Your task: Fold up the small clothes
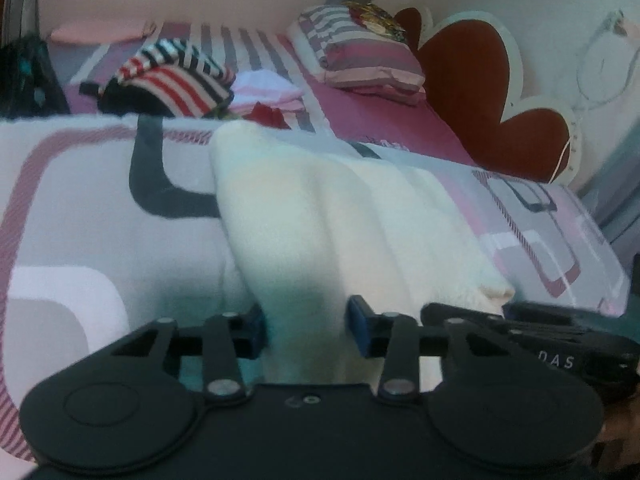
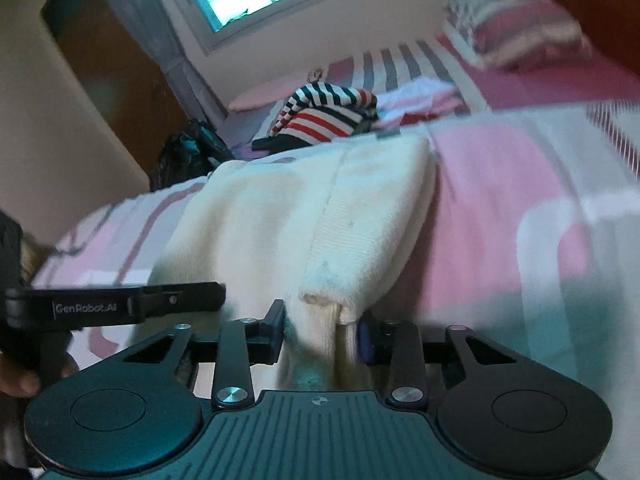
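Observation:
A cream knitted garment (image 1: 340, 208) lies in lengthwise folds on the pink and grey patterned quilt (image 1: 80, 208). Its near end runs between the fingers of my left gripper (image 1: 308, 332), whose blue pads press on the cloth from both sides. In the right wrist view the same cream garment (image 2: 300, 208) ends in a ribbed hem, bunched between the pads of my right gripper (image 2: 322, 332), shut on it. The two grippers hold the near edge side by side. The garment's underside is hidden.
Behind the quilt sits a heap of red, white and navy striped clothes (image 1: 172, 80), with folded pink items (image 1: 268, 92) beside it. A striped pillow (image 1: 360, 56) and dark red headboard (image 1: 480, 92) stand at the right. A black bag (image 2: 192, 152) lies near the wooden door (image 2: 104, 72).

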The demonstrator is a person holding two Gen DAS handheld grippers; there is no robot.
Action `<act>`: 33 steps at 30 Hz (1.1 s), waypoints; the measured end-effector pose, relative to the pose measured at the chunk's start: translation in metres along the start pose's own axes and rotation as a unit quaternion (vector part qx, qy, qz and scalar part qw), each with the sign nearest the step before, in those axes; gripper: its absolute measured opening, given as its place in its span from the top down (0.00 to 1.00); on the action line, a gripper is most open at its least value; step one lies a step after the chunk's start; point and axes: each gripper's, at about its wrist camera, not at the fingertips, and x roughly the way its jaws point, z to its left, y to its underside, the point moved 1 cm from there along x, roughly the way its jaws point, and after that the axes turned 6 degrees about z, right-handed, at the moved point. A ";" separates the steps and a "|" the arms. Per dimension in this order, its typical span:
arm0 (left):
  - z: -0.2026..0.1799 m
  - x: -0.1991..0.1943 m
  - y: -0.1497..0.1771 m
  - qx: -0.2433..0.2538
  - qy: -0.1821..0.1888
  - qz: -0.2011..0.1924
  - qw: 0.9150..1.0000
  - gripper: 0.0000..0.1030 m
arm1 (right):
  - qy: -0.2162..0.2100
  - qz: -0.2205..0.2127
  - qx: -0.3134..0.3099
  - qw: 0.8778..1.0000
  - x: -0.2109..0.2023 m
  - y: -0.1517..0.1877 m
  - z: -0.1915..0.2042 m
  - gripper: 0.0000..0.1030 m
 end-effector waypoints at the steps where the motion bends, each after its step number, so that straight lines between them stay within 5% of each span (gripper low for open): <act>1: -0.002 -0.002 0.000 0.006 -0.002 -0.002 1.000 0.66 | 0.010 -0.003 -0.014 1.000 0.000 0.002 0.006 0.68; 11: 0.004 -0.043 0.006 0.044 -0.042 -0.022 0.998 0.70 | 0.006 -0.021 -0.067 0.997 -0.007 0.007 0.066 0.70; 22: 0.093 -0.144 0.043 0.011 -0.136 -0.049 0.989 0.70 | -0.081 -0.015 -0.116 0.990 0.043 0.028 0.198 0.70; 27: 0.132 -0.173 0.073 -0.027 -0.148 -0.047 0.987 0.70 | -0.115 0.004 -0.132 0.984 0.067 0.046 0.245 0.70; 30: 0.152 -0.170 0.090 -0.045 -0.156 -0.038 0.986 0.66 | -0.116 0.025 -0.128 0.985 0.084 0.056 0.253 0.70; 33: 0.168 -0.168 0.105 -0.062 -0.130 -0.044 0.989 0.52 | -0.114 0.042 -0.081 0.989 0.099 0.065 0.232 0.70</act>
